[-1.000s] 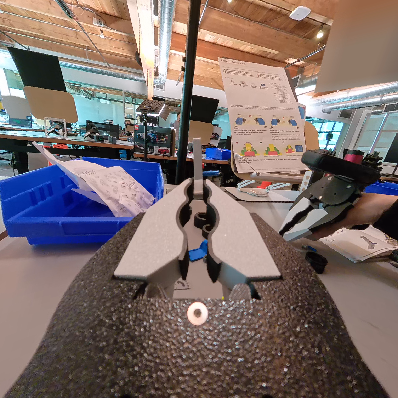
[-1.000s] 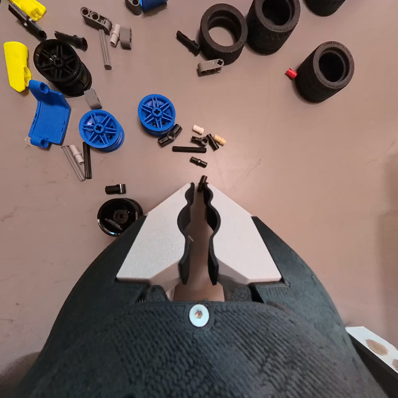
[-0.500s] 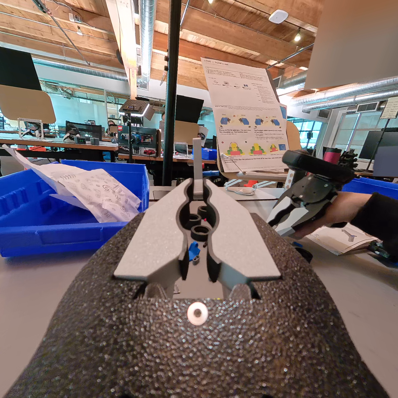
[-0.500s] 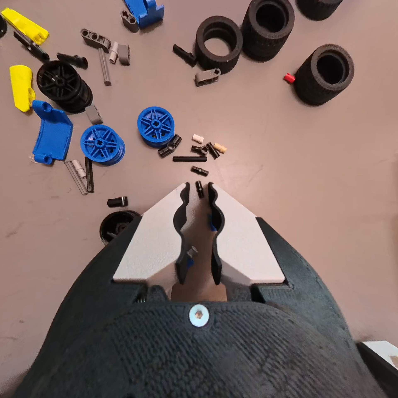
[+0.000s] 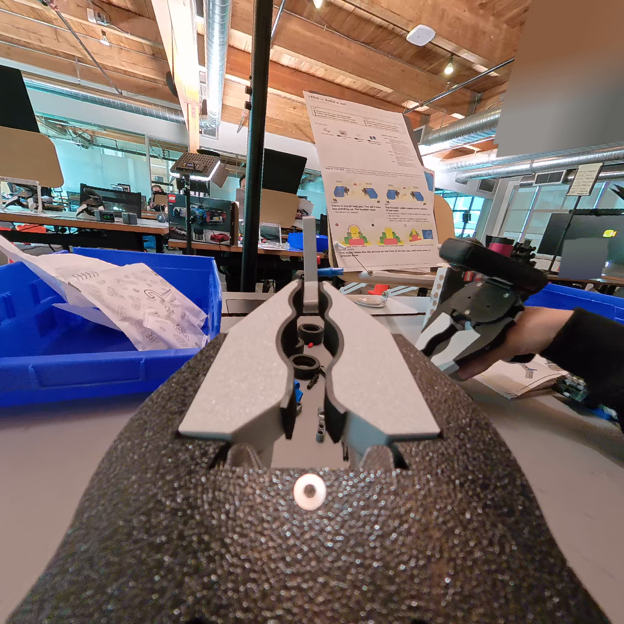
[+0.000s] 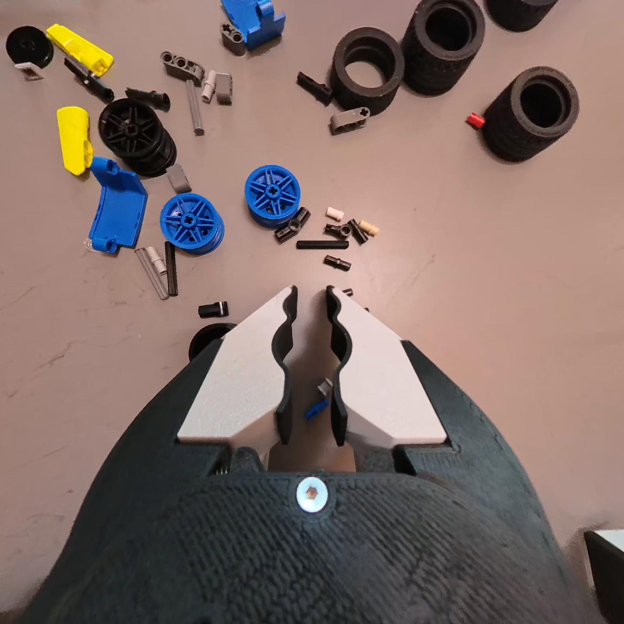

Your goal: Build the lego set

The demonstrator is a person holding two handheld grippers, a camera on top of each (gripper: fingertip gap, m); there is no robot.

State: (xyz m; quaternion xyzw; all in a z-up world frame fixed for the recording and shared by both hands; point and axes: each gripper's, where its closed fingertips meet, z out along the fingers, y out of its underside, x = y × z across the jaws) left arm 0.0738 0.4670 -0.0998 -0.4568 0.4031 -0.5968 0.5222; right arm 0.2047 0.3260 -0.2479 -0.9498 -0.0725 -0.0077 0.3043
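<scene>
The left gripper (image 5: 310, 287) is clamped on an upright grey beam (image 5: 309, 250), pads pressing its lower end; a blue pin (image 5: 329, 270) appears seated in the beam, though background clutter makes this uncertain. The right gripper (image 6: 311, 290) points down at the table (image 6: 472, 304) with jaws apart, holding nothing. A black pin (image 6: 337, 262) lies just ahead of its fingertips; blue wheels (image 6: 272, 194) and black tyres (image 6: 366, 67) lie beyond. Most parts lie loose.
</scene>
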